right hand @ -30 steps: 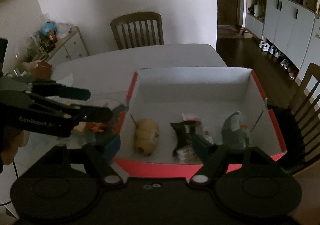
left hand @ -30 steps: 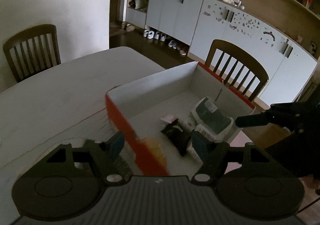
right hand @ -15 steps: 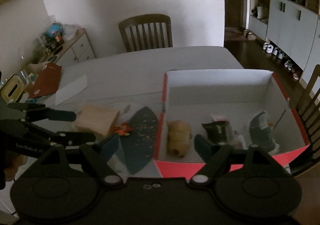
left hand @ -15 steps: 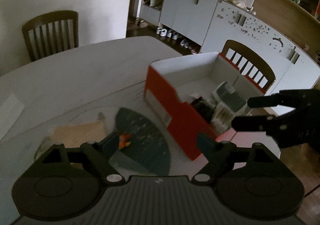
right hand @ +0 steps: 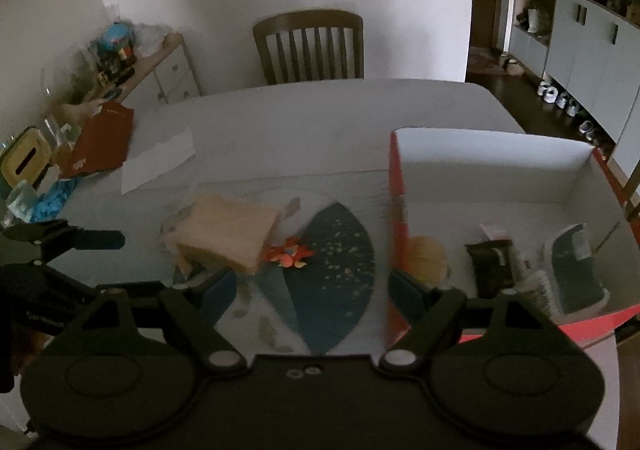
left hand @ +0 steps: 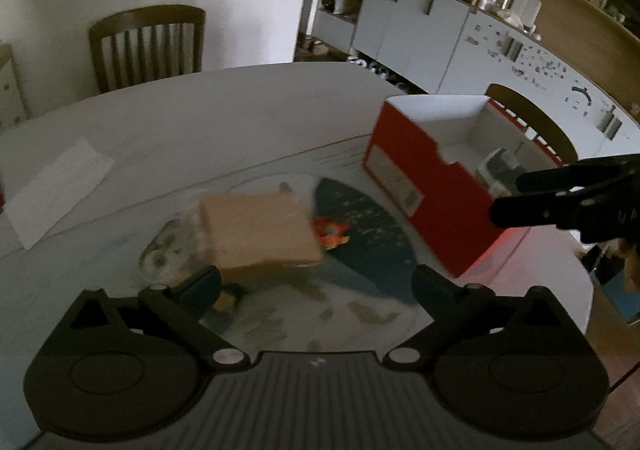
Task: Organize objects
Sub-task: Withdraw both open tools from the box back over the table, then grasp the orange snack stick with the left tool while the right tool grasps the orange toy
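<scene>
A red box with white inside stands on the right of the table; it also shows in the right wrist view. It holds a tan round item, a dark packet and a grey-white pack. A tan wooden block and a small orange toy lie on a mat left of the box. My left gripper is open and empty above the mat, near the block. My right gripper is open and empty over the mat at the box's left wall.
A round mat with a dark blue wedge lies under the toy. A white paper sheet lies on the table's left. A red booklet and clutter sit at the far left. A chair stands behind the table.
Both grippers swung left, away from over the box toward the mat. The block and orange toy came into view in front of them. Both stayed open.
</scene>
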